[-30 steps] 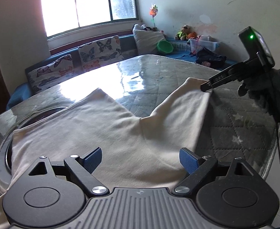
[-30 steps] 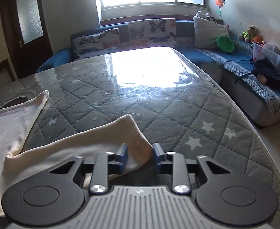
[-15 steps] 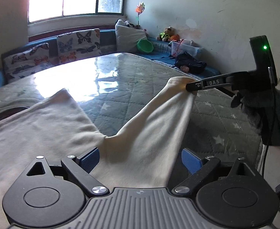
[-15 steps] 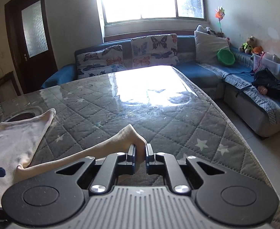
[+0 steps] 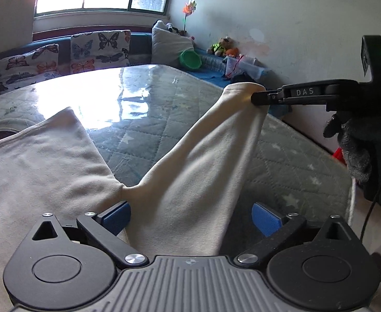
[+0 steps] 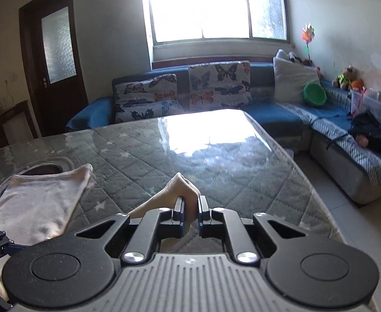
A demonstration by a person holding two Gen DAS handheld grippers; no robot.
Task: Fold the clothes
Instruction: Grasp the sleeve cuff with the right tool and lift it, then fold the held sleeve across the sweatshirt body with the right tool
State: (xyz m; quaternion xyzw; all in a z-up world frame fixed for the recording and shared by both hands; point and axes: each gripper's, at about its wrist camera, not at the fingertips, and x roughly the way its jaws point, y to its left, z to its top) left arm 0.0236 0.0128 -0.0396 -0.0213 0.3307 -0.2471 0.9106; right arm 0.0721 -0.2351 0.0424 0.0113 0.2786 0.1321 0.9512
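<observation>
1. Cream pants (image 5: 47, 171) lie flat on the quilted table (image 5: 143, 135), one leg spread out toward 10 o'clock.
2. Left gripper (image 5: 190, 215) hovers low over the crotch, jaws opening wide, cloth between them but pinched by neither.
3. Right gripper (image 6: 189, 209) at 2 o'clock is clamped tight on the other leg's cuff, lifted off the table.
4. Looks soft, light and floppy to me, so it'll sag. Grab cuffs or the waistband, not mid-leg.
</observation>
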